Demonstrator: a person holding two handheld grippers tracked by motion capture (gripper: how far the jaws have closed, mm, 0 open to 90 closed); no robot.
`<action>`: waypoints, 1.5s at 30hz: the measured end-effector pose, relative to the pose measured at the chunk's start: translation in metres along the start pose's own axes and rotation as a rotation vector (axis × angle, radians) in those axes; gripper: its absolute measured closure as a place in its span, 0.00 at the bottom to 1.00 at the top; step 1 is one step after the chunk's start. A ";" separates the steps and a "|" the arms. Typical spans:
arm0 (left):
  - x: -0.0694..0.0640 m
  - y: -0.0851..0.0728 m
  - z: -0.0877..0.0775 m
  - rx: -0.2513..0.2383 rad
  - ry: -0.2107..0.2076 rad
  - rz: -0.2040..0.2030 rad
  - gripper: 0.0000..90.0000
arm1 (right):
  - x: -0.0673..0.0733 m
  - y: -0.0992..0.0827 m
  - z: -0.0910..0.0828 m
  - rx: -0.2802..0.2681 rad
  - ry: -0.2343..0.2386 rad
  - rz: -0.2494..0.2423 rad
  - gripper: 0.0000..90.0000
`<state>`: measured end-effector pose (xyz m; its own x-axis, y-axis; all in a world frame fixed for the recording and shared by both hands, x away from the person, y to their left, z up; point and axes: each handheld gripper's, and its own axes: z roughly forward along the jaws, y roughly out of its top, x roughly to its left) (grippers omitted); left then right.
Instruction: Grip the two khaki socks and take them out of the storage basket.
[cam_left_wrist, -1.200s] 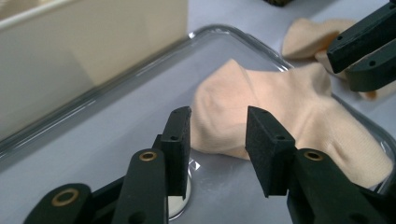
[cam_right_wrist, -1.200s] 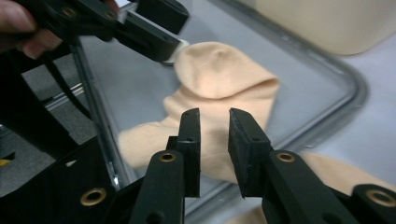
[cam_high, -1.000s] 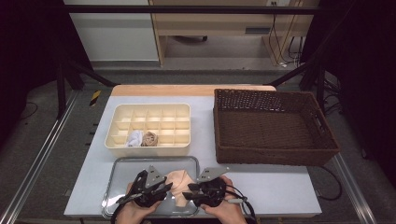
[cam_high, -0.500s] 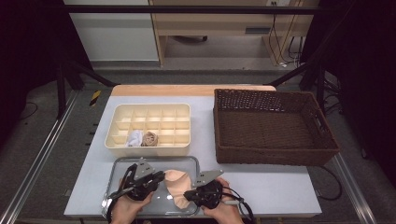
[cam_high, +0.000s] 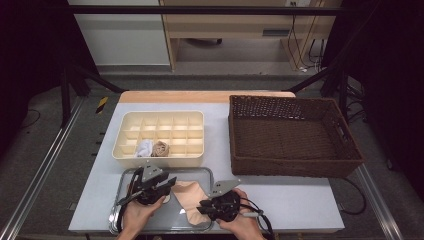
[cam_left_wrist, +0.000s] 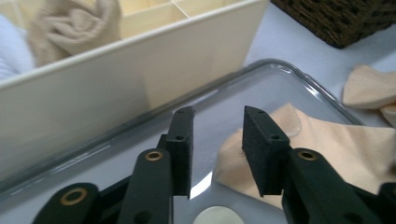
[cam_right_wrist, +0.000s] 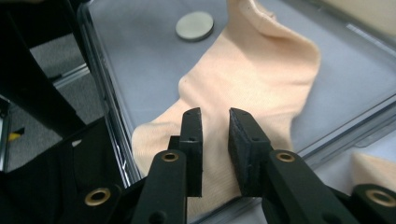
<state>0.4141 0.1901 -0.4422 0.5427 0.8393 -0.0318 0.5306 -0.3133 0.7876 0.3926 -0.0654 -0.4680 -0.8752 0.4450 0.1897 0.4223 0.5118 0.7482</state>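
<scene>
A peach sock (cam_high: 189, 196) lies flat in a shallow clear tray (cam_high: 131, 172) at the table's front. My left gripper (cam_high: 170, 186) hovers over the tray's left half, jaws pointing right. They have just been opening and hold nothing; in the left gripper view the gripper (cam_left_wrist: 217, 116) stands open, with the sock (cam_left_wrist: 336, 149) behind its right jaw. My right gripper (cam_high: 201, 208) points left over the sock's lower end. In the right gripper view (cam_right_wrist: 215, 114) its jaws have just been opening to a narrow gap above the sock (cam_right_wrist: 252, 70), pads off the cloth.
A cream divided box (cam_high: 157, 157) behind the tray holds a rolled tan sock (cam_high: 160, 148) and a white one (cam_high: 145, 147). A brown wicker basket (cam_high: 295, 165) stands at the right. A round disc (cam_right_wrist: 194, 25) sits in the tray. Another peach piece (cam_left_wrist: 369, 86) lies beyond the rim.
My left gripper has drawn left, away from the right one, and then farther from the person. Both pairs of jaws stand wider than half a second ago. The sock stays in the tray.
</scene>
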 end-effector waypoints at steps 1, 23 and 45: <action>0.000 0.000 0.000 0.000 0.000 0.000 0.68 | 0.000 0.000 -0.002 -0.011 -0.002 0.003 0.84; -0.016 -0.003 0.008 0.029 -0.020 0.194 0.62 | -0.008 -0.012 -0.016 -0.029 -0.116 0.057 0.64; -0.001 -0.017 -0.012 0.170 0.032 0.071 0.98 | -0.021 0.004 -0.007 -0.010 -0.194 0.055 0.87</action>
<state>0.3973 0.1999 -0.4483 0.5631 0.8254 0.0417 0.5955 -0.4402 0.6720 0.4111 -0.0780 -0.4646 -0.7886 0.6059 0.1048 0.4648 0.4758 0.7467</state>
